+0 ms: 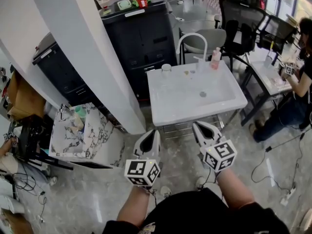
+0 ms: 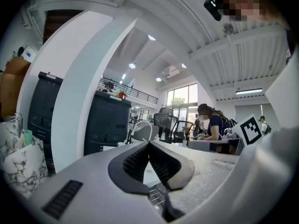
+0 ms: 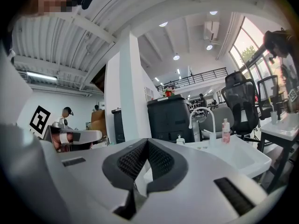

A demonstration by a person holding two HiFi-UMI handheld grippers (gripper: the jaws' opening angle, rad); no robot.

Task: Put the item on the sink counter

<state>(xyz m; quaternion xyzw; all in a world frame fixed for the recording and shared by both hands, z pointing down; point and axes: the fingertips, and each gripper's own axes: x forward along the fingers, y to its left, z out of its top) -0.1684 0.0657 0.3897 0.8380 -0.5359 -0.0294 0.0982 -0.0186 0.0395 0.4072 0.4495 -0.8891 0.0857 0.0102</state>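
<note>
Left hand-held gripper (image 1: 153, 132) and right hand-held gripper (image 1: 198, 126), jaws together, empty, before white sink (image 1: 168, 89).

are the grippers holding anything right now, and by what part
Nothing is held: the left gripper and the right gripper are both shut with nothing between them.

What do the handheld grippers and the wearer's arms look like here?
The left gripper and right gripper have light grey tapered shells, black ribbed pads and a cube with black-and-white square markers. The black top leaves the forearms bare.
</note>
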